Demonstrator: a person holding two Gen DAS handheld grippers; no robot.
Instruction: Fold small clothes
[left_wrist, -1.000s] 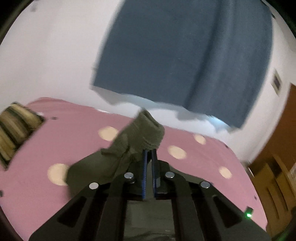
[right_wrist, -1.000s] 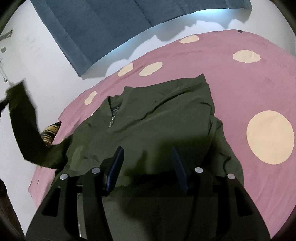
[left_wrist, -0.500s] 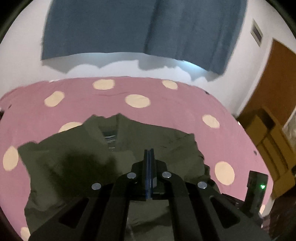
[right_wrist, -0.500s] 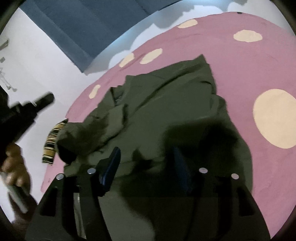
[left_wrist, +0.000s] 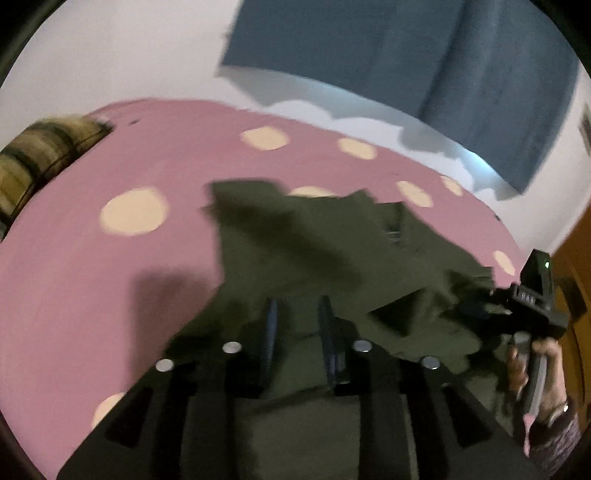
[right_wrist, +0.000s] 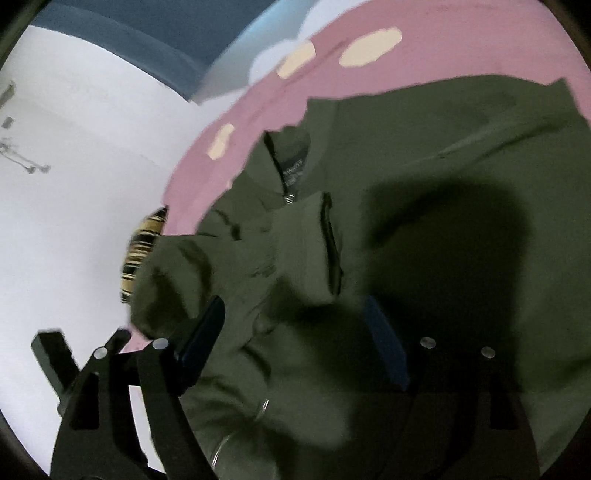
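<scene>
A: What is seen, from the biggest thing down?

B: A pink bedcover (left_wrist: 92, 280) with cream dots is spread across both views, and a white wall (left_wrist: 110, 55) with a blue curtain (left_wrist: 424, 66) hung on it is seen behind. A striped cushion (left_wrist: 40, 155) is found at the cover's far left edge in the left wrist view.

A: And where is the garment?

B: An olive green jacket (right_wrist: 424, 155) is laid on the cover, front up, with the collar and its inner label (right_wrist: 293, 170) turned toward the wall. One sleeve (right_wrist: 306, 243) is laid folded across the chest, its cuff just below the zip pull. Dark shadow is cast over the cloth nearer the cameras.

A: How are the tools placed?

B: The right gripper (right_wrist: 299, 325) is held low over the jacket's lower half. Its jaws have just been opening and are spread wide; cloth lies under the gap, but nothing is pinched. In the left wrist view that same tool is seen at the right edge, grasped by a hand (left_wrist: 532, 369).

A: And the other?

B: The left gripper (left_wrist: 299, 325) is pointed down at the jacket's near part. Its jaws have just been opening and are parted a little; olive cloth is seen between and under them, though no pressing of the pads on it can be made out through the blur.
</scene>
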